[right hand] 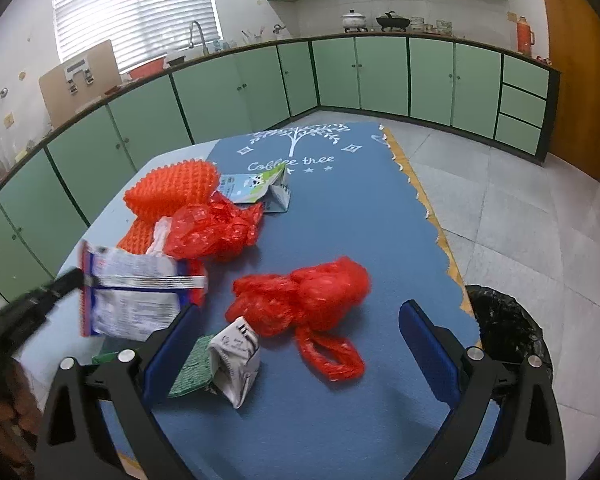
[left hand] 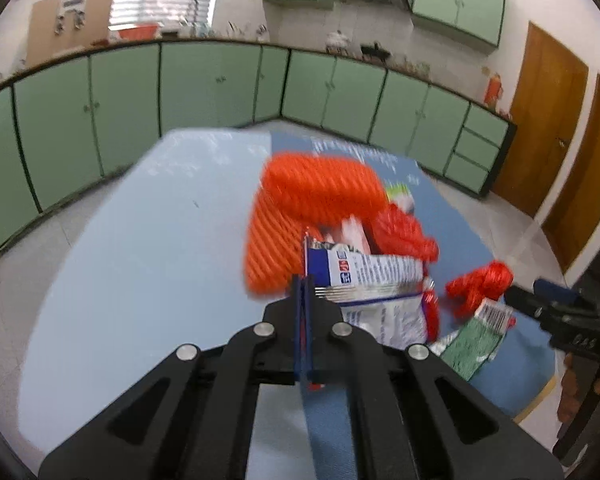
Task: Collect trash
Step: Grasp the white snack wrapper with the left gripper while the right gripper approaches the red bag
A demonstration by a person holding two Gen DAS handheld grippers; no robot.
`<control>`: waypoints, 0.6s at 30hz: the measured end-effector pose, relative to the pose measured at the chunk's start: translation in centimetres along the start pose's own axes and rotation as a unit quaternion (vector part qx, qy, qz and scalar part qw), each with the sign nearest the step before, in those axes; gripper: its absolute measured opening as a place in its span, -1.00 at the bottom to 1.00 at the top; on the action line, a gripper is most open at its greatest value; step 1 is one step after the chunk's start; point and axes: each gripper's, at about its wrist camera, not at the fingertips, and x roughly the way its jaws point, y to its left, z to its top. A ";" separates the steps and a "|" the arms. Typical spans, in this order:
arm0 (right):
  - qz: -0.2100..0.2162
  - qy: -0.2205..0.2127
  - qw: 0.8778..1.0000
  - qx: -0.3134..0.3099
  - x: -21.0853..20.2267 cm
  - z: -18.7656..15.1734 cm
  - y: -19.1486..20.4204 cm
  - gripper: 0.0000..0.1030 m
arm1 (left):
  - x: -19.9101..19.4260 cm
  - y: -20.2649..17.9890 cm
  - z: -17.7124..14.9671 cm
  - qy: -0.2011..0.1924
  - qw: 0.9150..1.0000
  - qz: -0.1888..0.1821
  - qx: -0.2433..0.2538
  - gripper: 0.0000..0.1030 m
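Your left hand-held gripper (left hand: 303, 284) pinches a crinkled silver-and-blue foil snack wrapper (right hand: 130, 292) at the bench's (right hand: 320, 432) near left; its print is unreadable. Your right hand-held gripper (right hand: 300, 344) stands spread. The blue mat (right hand: 340, 208) reads "Coffee tree".

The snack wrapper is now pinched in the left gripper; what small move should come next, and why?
Probably carry the snack wrapper to the right, toward the black-lined bin beside the table. The left gripper is shut on the wrapper's edge and the wrapper already hangs clear of the table. The right gripper is open and holds nothing.
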 end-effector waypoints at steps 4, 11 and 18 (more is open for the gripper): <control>-0.010 0.002 1.000 0.010 0.6 0.5 -0.6 0.88 | -1.1 0.4 1.0 -0.022 1.000 0.007 0.003 -1.00; -0.008 0.006 1.000 0.014 1.4 0.9 -0.8 0.88 | 2.6 1.3 -1.4 0.059 0.998 -0.009 -0.002 -0.90; -0.011 0.017 1.000 0.012 2.3 0.7 -0.8 0.88 | 4.2 2.3 -2.3 0.084 0.995 -0.034 -0.029 0.29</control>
